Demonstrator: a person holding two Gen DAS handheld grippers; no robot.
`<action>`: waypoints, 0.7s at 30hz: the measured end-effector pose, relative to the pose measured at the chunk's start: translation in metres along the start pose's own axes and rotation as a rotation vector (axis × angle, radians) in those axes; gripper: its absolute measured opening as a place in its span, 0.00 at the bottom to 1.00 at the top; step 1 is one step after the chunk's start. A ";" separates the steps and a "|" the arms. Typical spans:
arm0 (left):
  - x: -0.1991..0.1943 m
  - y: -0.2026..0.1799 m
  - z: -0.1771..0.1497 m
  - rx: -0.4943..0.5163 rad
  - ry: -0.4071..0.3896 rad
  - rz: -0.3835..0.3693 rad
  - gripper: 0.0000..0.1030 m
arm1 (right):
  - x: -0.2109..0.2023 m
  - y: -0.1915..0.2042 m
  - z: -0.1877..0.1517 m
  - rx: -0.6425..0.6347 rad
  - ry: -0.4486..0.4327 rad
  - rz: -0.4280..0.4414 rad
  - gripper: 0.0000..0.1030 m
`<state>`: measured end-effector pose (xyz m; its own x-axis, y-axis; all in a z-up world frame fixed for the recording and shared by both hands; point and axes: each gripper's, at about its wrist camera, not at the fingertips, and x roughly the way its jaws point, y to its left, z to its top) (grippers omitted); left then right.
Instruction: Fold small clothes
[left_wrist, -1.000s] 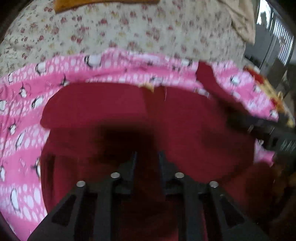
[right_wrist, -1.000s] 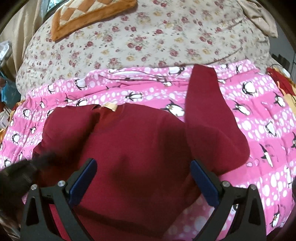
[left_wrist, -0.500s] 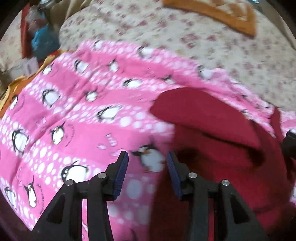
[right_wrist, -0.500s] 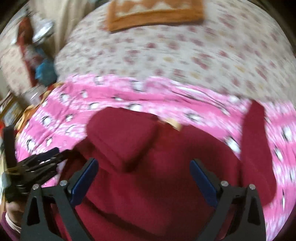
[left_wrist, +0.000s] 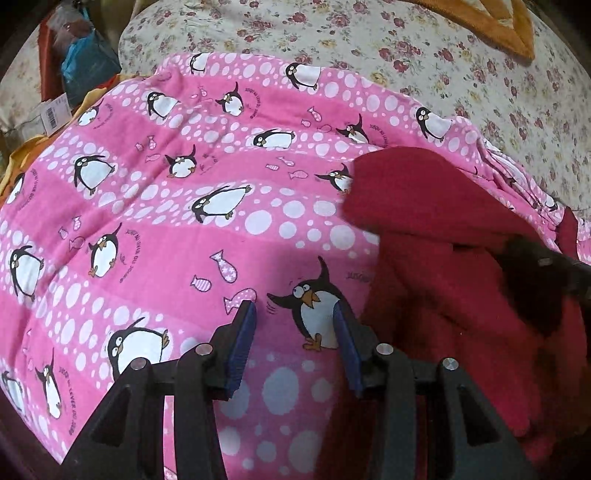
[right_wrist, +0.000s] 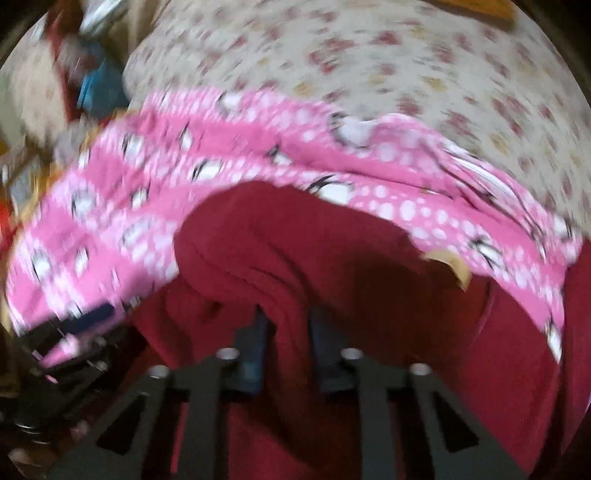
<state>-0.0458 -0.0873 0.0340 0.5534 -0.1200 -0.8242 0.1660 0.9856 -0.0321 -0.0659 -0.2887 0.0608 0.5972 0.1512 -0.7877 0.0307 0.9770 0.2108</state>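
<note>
Left claw (left_wrist: 293, 339) stands partly spread over the pink penguin blanket (left_wrist: 166, 221), blue pads apart, nothing between them but blanket print; no cloth gripped. Red garment (left_wrist: 443, 266) lies just right of this claw, on the blanket, one sleeve or flap folded over its far-left corner.

Right claw (right_wrist: 286, 332), in the right wrist view, is closing; a raised ridge of the red garment (right_wrist: 295, 240) sits between the narrow pads, which appear to press on it. View is blurred, so the exact fold caught cannot be told. In the left wrist view the right claw shows as a dark shape (left_wrist: 543, 269) at the right edge, down on the garment.

Tan label (right_wrist: 448, 260) shows at the garment's far edge, by the neck. Blanket edge is rumpled on the far right. Floral bedsheet (left_wrist: 369, 40) lies beyond the blanket; an orange patterned cloth (left_wrist: 491, 22) rests on it at the far right. Clutter, including a blue bag (left_wrist: 86, 48), sits far left off the bed.
</note>
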 end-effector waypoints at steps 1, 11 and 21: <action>-0.001 0.000 0.000 -0.002 -0.002 -0.002 0.22 | -0.010 -0.009 -0.002 0.043 -0.026 0.008 0.11; -0.011 -0.003 0.000 -0.006 -0.045 -0.023 0.22 | -0.065 -0.121 -0.111 0.502 -0.011 0.058 0.16; -0.024 -0.010 0.016 -0.018 -0.058 -0.195 0.23 | -0.127 -0.108 -0.088 0.267 -0.130 -0.123 0.70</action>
<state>-0.0477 -0.0964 0.0635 0.5585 -0.3148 -0.7675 0.2603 0.9450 -0.1981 -0.2154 -0.4003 0.0872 0.6728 -0.0025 -0.7398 0.3076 0.9104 0.2767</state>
